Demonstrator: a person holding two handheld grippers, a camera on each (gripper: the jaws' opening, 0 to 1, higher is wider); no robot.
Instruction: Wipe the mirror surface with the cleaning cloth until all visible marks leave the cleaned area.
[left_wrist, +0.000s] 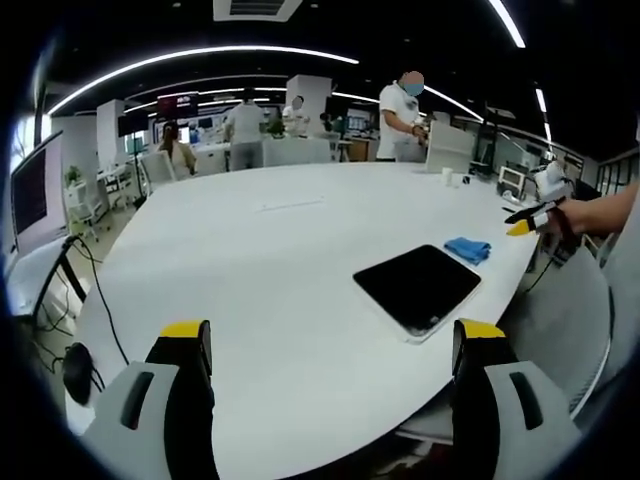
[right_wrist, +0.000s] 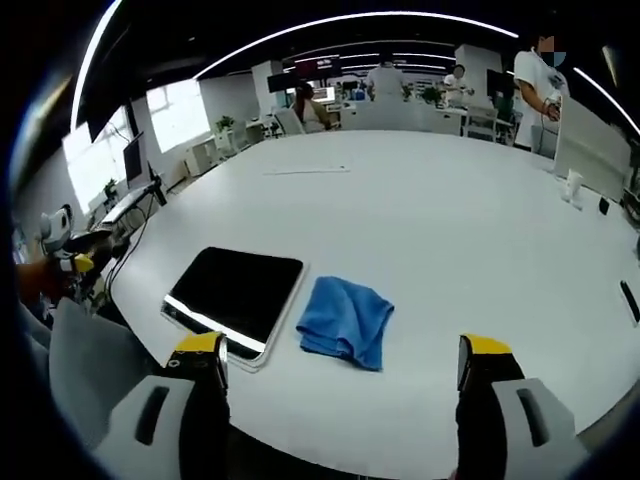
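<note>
- Left gripper view: the left tool (left_wrist: 330, 345) hangs over the near edge of the big white surface (left_wrist: 280, 260), its two yellow-tipped jaws spread wide with nothing between them.
- The mirror (left_wrist: 418, 287) lies flat on the surface towards the right, a dark rectangle with a pale rim, turned at an angle; its long axis runs from the near-left corner up towards the cleaning cloth (left_wrist: 467, 249).
- The cloth, blue and crumpled, sits just beside the mirror's far corner; whether the two touch is hard to tell from here.
- At the right edge the right tool (left_wrist: 527, 220) comes in, held by a person's hand (left_wrist: 600, 212); it is small, and how its jaws stand is not clear in this view.
- Right gripper view: the right tool (right_wrist: 340, 350) holds nothing either, jaws wide apart above the surface's near edge.
- Here the mirror (right_wrist: 236, 293) lies left of the cloth (right_wrist: 346, 318), the two just apart, with its near short edge catching a bright strip of light.
- Any marks on the glass are too faint to make out; it reads plain dark.
- At the left edge the left tool (right_wrist: 78, 263) peeks in, mostly cut off.
- Far off, several people (right_wrist: 538, 85) stand among desks.
</note>
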